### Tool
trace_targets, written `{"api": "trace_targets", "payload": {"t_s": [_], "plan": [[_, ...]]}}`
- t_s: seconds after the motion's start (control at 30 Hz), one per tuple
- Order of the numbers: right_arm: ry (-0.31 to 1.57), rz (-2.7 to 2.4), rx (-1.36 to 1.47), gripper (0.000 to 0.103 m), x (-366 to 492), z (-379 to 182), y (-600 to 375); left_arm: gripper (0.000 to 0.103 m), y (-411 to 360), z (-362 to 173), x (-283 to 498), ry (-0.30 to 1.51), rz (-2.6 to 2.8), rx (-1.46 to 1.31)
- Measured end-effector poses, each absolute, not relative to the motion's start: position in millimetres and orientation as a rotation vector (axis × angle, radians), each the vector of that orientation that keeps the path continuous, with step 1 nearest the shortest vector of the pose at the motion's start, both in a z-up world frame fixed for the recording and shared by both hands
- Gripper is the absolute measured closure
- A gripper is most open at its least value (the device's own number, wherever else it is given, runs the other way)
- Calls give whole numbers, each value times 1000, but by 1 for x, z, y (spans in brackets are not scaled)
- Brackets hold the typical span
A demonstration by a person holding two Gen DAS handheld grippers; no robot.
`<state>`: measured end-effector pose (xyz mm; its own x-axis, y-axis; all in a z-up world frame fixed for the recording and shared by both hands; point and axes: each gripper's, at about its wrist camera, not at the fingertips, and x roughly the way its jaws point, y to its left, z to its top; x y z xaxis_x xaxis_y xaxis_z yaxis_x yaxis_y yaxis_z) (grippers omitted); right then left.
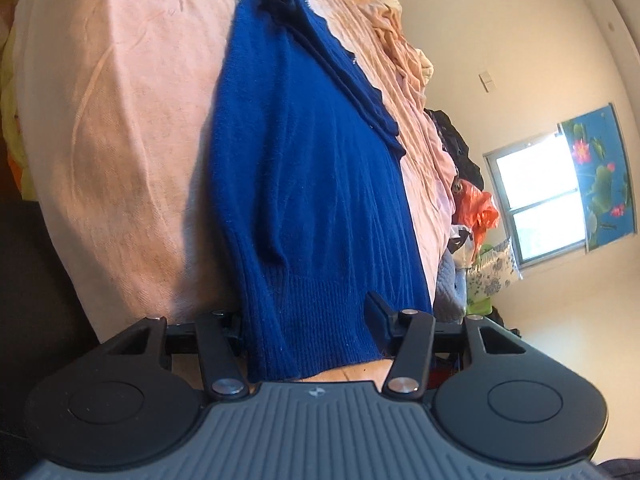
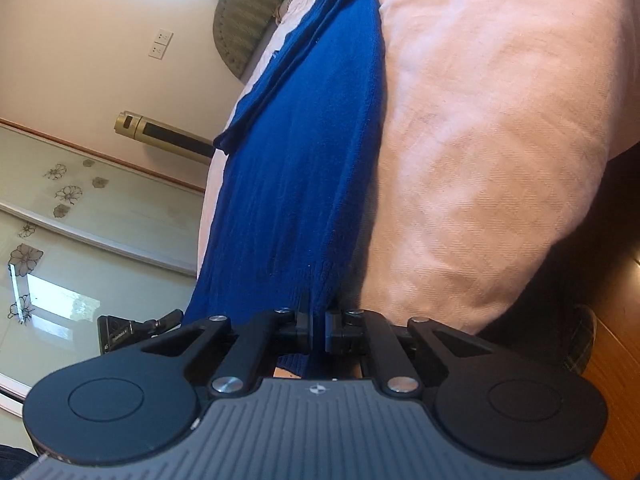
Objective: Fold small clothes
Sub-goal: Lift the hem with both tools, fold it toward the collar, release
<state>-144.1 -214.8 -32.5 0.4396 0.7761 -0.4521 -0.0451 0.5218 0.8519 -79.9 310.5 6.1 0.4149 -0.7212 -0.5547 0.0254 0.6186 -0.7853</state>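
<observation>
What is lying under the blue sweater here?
The blue sweater lies spread on a pink bedsheet, which shows all around it. Whether anything else sits beneath the sweater cannot be seen; the knit covers it.

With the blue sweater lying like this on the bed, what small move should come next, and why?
Probably shut the left tongs on the blue sweater. They stand open with its ribbed hem between them, while the right tongs are already shut on the hem. With both ends held, the hem could be lifted off the pink sheet and folded.
</observation>
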Motion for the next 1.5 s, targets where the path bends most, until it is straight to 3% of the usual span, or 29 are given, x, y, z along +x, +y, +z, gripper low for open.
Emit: {"api": "trace_targets", "payload": {"t_s": [0.07, 0.23, 0.57, 0.83, 1.07, 1.13, 1.17, 1.2, 1.23, 1.27, 1.3, 1.33, 1.37, 1.43, 1.5], "plan": [[974, 607, 884, 94, -144, -31, -213, 96, 306, 11, -82, 1069, -528, -689], [914, 663, 887, 94, -144, -12, -212, 97, 295, 26, -85, 1049, -522, -528], [711, 754, 975, 94, -73, 35, -219, 97, 311, 90, -28, 812, -635, -619], [599, 710, 1051, 94, 82, 50, -227, 97, 303, 108, 94, 722, -609, -647], [620, 589, 1113, 94, 225, 37, -225, 96, 288, 103, 224, 718, -543, -572], [665, 525, 1185, 84, 256, 12, -223, 96, 289, 86, 261, 727, -481, -609], [685, 479, 1209, 79, 269, 0, -223, 95, 293, 74, 278, 732, -443, -637], [705, 430, 1210, 63, 278, -10, -223, 93, 298, 62, 295, 756, -391, -687], [705, 387, 1204, 56, 284, -15, -223, 89, 305, 51, 310, 786, -346, -764], [703, 363, 1193, 56, 288, -18, -223, 75, 311, 43, 322, 792, -328, -823], [711, 358, 1182, 47, 291, -19, -222, 63, 314, 40, 329, 790, -309, -845], [711, 368, 1175, 40, 291, -17, -222, 35, 316, 40, 332, 791, -276, -850], [694, 380, 1155, 39, 288, -12, -222, 18, 318, 45, 333, 767, -257, -853], [663, 425, 1052, 39, 272, 3, -218, 11, 326, 59, 319, 660, -274, -857], [662, 454, 935, 39, 248, 19, -215, 11, 336, 75, 297, 593, -286, -854]]}}
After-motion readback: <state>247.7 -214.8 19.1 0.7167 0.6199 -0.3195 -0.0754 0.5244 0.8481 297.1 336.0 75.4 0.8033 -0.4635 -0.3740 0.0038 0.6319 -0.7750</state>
